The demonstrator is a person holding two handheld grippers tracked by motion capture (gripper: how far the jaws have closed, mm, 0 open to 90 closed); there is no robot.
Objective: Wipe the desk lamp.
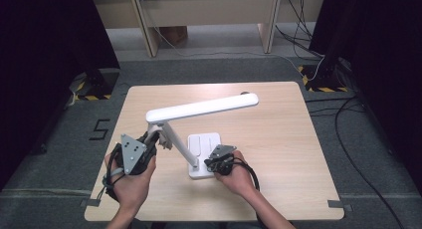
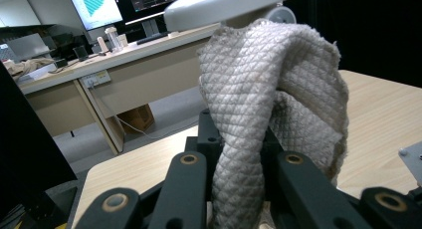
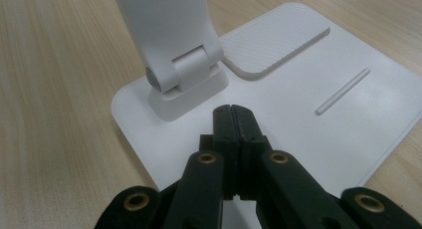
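A white desk lamp stands mid-table, its long head reaching right above its flat base. My left gripper sits beside the lamp's slanted arm, just under the head's left end. It is shut on a grey quilted cloth, which bunches up between the jaws right below the lamp head. My right gripper is shut with nothing in it, its tips on or just over the base, close to the arm's hinge. It is at the base's near right corner.
The wooden table has bare wood to the right and far side of the lamp. Beyond it are a beige desk, floor cables and dark curtains. The left gripper view shows monitors on a distant desk.
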